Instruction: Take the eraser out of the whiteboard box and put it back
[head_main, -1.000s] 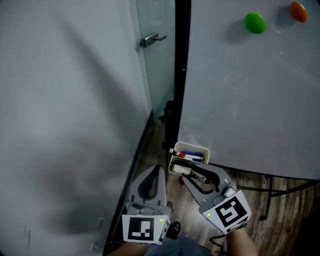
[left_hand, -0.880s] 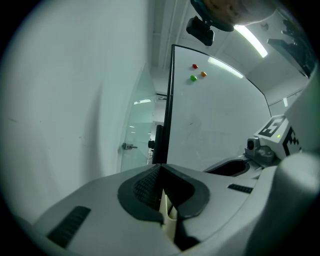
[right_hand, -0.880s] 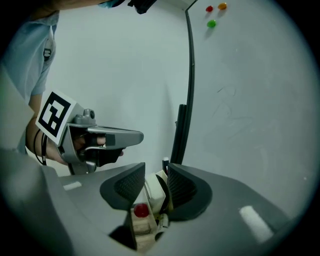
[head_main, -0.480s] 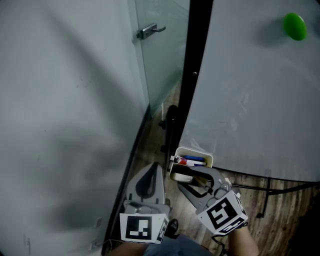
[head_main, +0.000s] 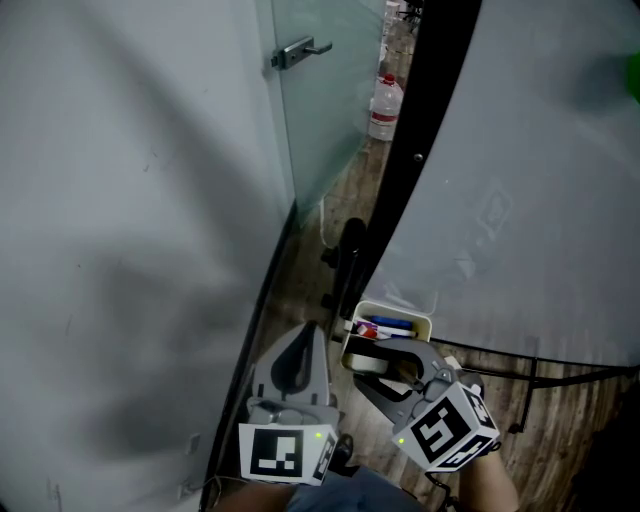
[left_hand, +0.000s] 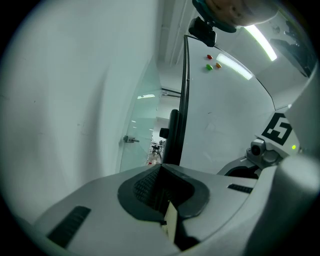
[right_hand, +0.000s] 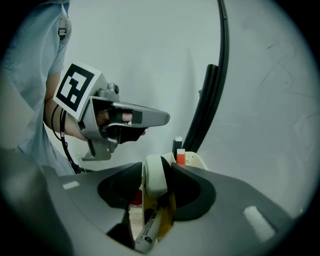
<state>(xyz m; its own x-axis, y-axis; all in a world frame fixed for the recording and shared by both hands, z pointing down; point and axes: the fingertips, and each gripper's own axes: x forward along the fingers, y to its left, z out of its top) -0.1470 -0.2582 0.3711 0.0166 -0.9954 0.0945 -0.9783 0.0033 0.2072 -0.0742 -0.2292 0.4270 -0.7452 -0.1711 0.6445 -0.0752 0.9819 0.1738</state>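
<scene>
Currently the right gripper (head_main: 360, 362) is angled down into the whiteboard box (head_main: 424, 322). Its jaws have just been opening and now stand spread wide. The eraser (right_hand: 154, 176) stands on edge between them, seated inside the box. A thin gap shows at the pads, so I judge it released rather than pinched, though a light brush on one side cannot be excluded.

Assessment: the eraser is in its box, and spread jaws around it fit the return step being finished. They could equally fit a fresh grasp not yet made.

A marker (right_hand: 149, 229) with a printed barrel lies low in the box under the jaws. More markers (head_main: 386, 326), red and blue, lie in the part of the box nearest the board. The tight fit probably explains why the eraser is set on edge.

The box hangs at the lower corner of the whiteboard (head_main: 520, 180), beside its black frame (head_main: 420, 140).

The left gripper (left_hand: 161, 175) has its jaws pressed together with nothing held. It points level just beside the box, apart from it, and is evidently parked clear of the work.

Risk: withdrawing the right gripper at a slant could drag the eraser back out.
</scene>
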